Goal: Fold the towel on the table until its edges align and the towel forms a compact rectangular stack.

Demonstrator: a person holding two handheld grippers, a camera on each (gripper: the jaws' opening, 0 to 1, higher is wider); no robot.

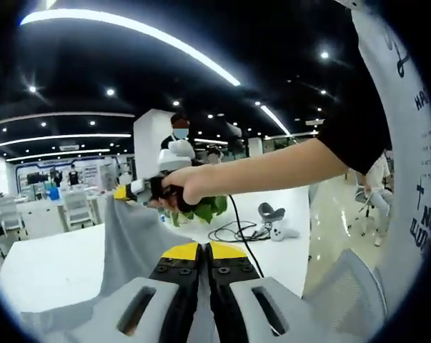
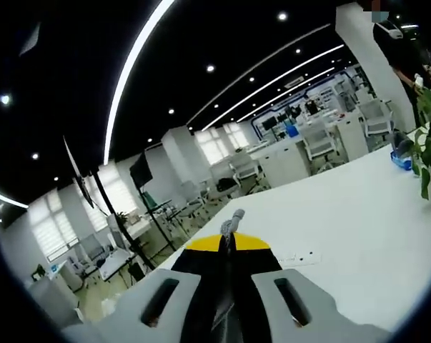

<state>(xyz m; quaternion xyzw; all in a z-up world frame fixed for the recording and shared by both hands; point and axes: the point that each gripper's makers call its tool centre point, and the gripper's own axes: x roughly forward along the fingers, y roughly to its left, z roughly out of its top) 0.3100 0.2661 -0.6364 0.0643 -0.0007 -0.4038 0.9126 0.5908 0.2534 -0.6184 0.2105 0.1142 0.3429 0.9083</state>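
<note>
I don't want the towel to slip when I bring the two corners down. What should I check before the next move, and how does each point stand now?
1. Left hand-held gripper shut on the towel: ok, grey cloth sits between its closed jaws.
2. Right hand-held gripper shut on the towel: ok, a grey tip pokes out between its jaws.
3. Towel raised off the table: ok at the held edge.
4. Edges aligned: cannot tell, the lower edge is hidden.
5. Cable and plant away from the landing spot: cannot tell.
</note>
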